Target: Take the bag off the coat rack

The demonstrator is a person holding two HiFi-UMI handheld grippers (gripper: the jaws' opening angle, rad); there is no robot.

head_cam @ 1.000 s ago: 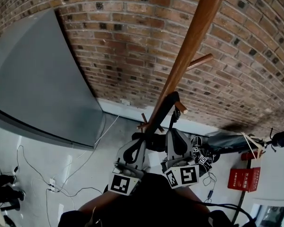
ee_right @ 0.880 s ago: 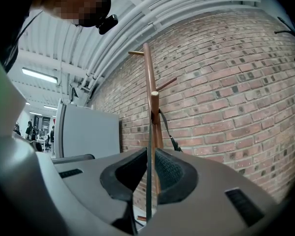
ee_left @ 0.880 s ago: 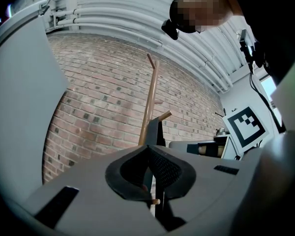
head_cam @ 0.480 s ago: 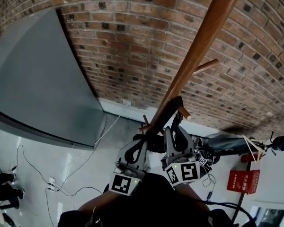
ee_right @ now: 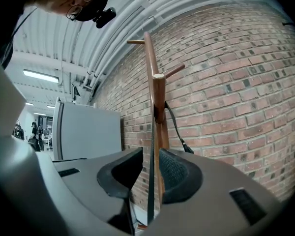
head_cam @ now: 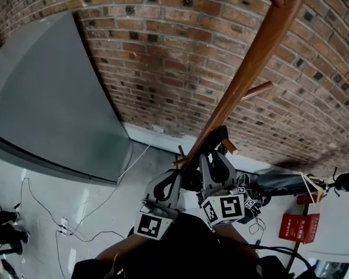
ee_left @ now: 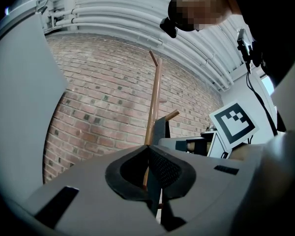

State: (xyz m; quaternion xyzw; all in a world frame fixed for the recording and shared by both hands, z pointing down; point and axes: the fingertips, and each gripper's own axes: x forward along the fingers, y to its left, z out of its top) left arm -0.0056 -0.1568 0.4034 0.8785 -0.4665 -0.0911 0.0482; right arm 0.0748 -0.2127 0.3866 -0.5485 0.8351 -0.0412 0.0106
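Note:
The wooden coat rack slants down from the top right in the head view. A black bag strap hangs over one of its lower pegs. My right gripper is shut on that strap just below the peg. In the right gripper view the strap runs edge-on between the jaws, up to the peg. My left gripper sits beside it, lower and to the left. Its jaws are pressed together on a dark band of strap in front of the pole. The bag's body is mostly hidden behind the grippers.
A brick wall stands right behind the rack. A large grey cabinet fills the left. Loose cables trail over the pale floor, a red box lies at the lower right, and another person's feet show at the far left.
My right gripper has crept upward along the pole with the strap in it. The left gripper has hardly moved.

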